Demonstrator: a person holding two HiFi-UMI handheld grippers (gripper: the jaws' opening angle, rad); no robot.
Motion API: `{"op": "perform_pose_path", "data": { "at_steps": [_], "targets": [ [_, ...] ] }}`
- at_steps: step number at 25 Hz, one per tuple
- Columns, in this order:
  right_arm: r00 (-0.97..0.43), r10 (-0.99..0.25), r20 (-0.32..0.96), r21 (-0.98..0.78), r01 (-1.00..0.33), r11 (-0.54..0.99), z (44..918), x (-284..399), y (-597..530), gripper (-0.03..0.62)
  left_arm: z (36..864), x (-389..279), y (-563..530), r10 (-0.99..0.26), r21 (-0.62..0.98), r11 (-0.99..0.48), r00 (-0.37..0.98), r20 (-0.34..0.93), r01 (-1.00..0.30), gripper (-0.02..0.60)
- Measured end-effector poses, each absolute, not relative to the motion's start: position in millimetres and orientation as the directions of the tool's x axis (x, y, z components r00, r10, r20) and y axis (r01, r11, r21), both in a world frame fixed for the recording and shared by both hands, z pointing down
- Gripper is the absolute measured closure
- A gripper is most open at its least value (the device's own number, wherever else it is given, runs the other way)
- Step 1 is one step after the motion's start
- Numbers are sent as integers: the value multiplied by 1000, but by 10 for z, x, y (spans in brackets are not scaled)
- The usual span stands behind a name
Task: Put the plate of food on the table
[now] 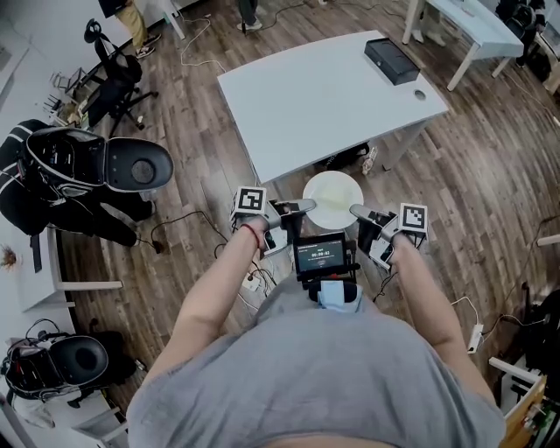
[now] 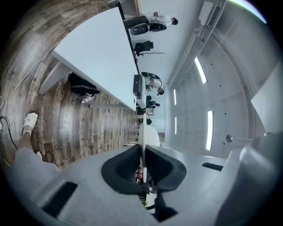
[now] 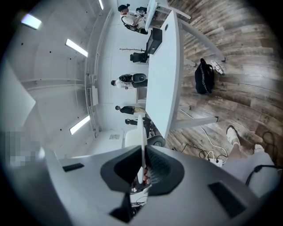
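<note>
A round white plate (image 1: 332, 198) hangs in the air just short of the near edge of the white table (image 1: 324, 96). My left gripper (image 1: 305, 207) is shut on the plate's left rim and my right gripper (image 1: 358, 212) is shut on its right rim. In the left gripper view the plate (image 2: 142, 134) shows edge-on, clamped in the left gripper (image 2: 142, 155). The right gripper view shows the same: the plate (image 3: 140, 130) is pinched in the right gripper (image 3: 142, 155). From above I cannot make out food on it.
A flat black box (image 1: 391, 61) lies at the table's far right. A black bag (image 1: 346, 158) sits under the table. Office chairs (image 1: 131, 163) with dark clothes stand to the left, and cables (image 1: 175, 229) run over the wooden floor. Another white table (image 1: 472, 26) is at the far right.
</note>
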State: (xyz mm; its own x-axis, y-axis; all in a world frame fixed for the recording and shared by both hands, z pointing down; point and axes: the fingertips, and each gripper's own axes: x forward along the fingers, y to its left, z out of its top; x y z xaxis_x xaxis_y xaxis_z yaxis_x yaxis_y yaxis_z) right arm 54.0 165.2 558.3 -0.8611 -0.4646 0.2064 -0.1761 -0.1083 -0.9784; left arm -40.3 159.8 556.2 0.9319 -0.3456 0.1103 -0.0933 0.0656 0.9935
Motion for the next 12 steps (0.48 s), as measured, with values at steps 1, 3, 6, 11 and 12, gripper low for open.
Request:
{"op": "perform_pose_path", "data": {
  "at_steps": [1,3,6,11,12],
  "targets": [
    [-859,-465,214,-977,-181,-116,5603,484,1429,554,5574,-457,1376,-340,993,75,934,112,-92,554],
    [-854,-468,229,-973,-188,-132,5642,365,987,554,5619,-578,929,-328,991,93,937,119,-93,552],
    [-842,-485,236,-971,-195,-135,5644,241,518,554,5628,-704,454,-318,991,100,941,119,-92,554],
    [-823,-519,233,-972,-211,-102,5594,49,-9,554,5594,-911,-72,-290,991,86,949,119,-98,554],
    [-818,-527,230,-973,-210,-98,5565,6,-109,554,5572,-952,-182,-283,992,80,952,118,-99,554]
  ]
}}
